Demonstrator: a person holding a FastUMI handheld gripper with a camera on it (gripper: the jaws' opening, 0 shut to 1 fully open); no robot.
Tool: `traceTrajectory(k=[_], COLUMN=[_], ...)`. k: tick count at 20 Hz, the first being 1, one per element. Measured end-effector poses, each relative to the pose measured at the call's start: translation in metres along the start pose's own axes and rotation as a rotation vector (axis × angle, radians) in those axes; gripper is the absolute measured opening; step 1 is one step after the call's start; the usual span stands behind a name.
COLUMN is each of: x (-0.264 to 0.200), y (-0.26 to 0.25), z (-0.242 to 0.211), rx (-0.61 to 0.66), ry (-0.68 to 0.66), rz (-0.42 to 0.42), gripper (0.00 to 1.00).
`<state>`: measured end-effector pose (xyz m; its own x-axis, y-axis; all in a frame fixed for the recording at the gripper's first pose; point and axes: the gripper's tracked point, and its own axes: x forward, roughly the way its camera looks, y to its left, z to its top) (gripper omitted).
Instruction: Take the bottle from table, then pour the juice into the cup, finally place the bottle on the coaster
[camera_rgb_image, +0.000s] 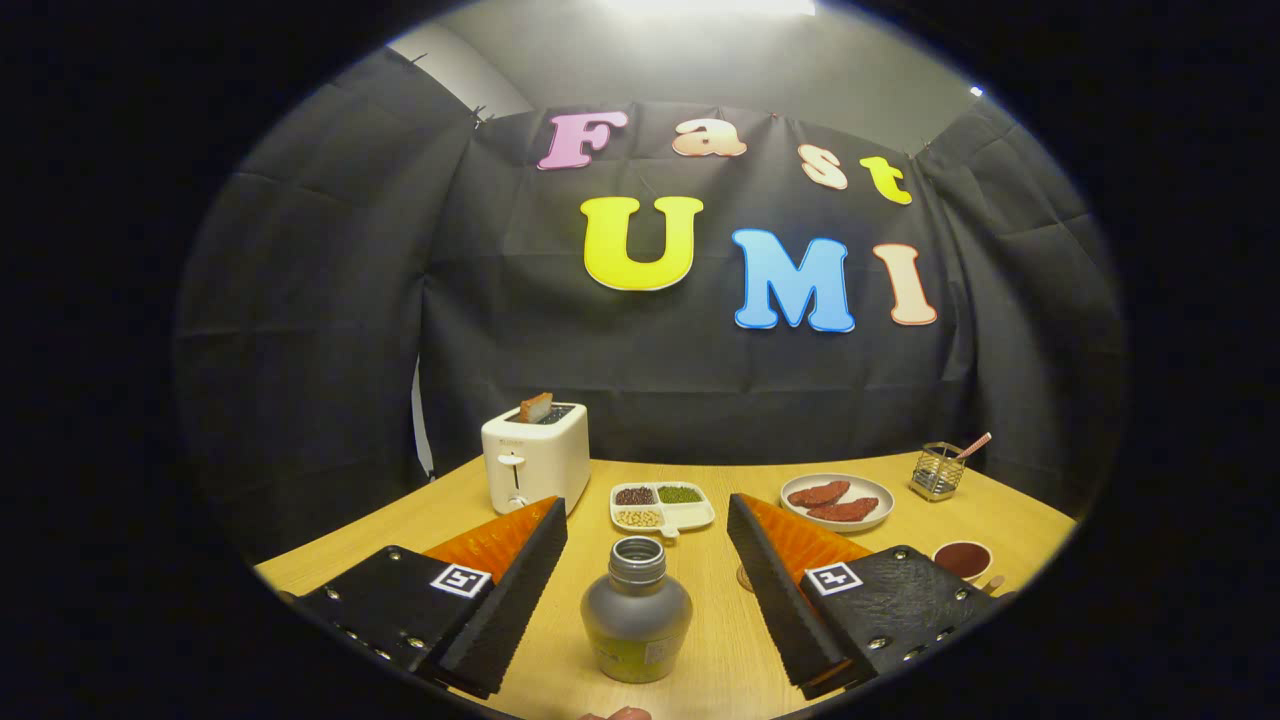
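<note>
A small grey bottle (636, 612) with an open grey neck and yellow-green juice in its lower part stands upright on the wooden table (700, 650). It sits between my two fingers, near their base, touching neither. My gripper (646, 505) is open wide, one finger on each side of the bottle. A small clear cup (744, 577) peeks out from behind the right finger, mostly hidden by it. I cannot make out a coaster.
Beyond the fingers stand a white toaster (535, 457) with a slice in it, a divided dish of beans (661, 505), a plate with two reddish pieces (838, 501), a wire holder (937, 470) and a small bowl of dark sauce (962, 559).
</note>
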<state>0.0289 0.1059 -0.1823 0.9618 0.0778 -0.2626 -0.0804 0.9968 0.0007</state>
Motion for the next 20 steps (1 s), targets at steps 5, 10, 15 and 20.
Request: traceTrajectory(k=[5, 10, 15, 20], x=[0.013, 0.022, 0.021, 0.019], y=[0.004, 0.006, 0.008, 0.015], z=[-0.04, -0.073, -0.101, -0.115], rx=[0.014, 0.042, 0.045, 0.07], ry=[0.091, 0.166, 0.234, 0.272], rz=[-0.001, -0.01, -0.025, -0.028], gripper=[0.99, 0.99, 0.99, 0.99])
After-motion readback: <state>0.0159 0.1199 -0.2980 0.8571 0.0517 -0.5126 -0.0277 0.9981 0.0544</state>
